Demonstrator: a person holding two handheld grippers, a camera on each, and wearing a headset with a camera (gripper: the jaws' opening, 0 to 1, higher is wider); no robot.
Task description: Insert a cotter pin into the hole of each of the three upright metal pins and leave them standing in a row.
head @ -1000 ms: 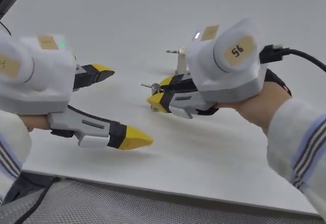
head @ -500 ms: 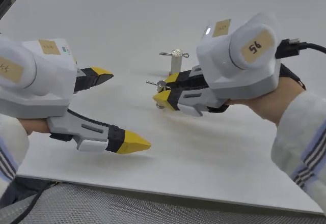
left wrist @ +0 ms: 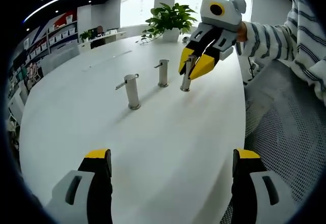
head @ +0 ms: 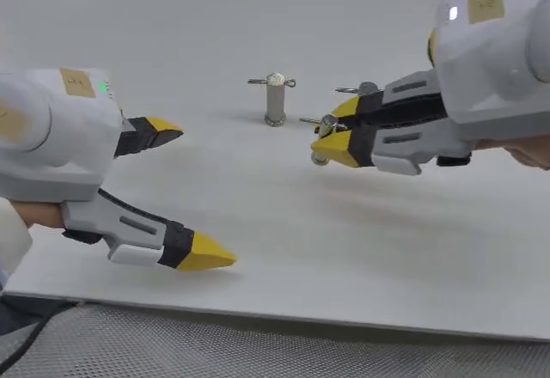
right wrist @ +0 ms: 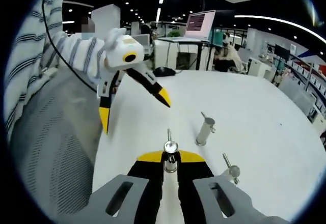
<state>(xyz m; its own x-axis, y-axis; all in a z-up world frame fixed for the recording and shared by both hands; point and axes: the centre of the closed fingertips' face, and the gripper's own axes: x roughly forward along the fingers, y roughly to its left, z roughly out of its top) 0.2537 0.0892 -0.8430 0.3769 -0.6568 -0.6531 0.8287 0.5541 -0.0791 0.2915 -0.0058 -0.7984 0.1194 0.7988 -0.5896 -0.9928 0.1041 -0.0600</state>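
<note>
Three upright metal pins stand on the white table. The left pin stands free with a cotter pin through its top. A second pin shows behind my right gripper. My right gripper is shut on the third pin, which has a cotter pin sticking out of its head; its foot is at or just above the table. My left gripper hovers open at the left, holding nothing, well apart from the pins.
The table's front edge runs close below my left gripper, with grey mesh beyond it. In the right gripper view the two free pins stand to the right of the held one. A striped sleeve shows behind the right gripper.
My right gripper has carried its pin from the front left of the free-standing pin over to its right. The pin behind it has come into sight. The left gripper stays open.
</note>
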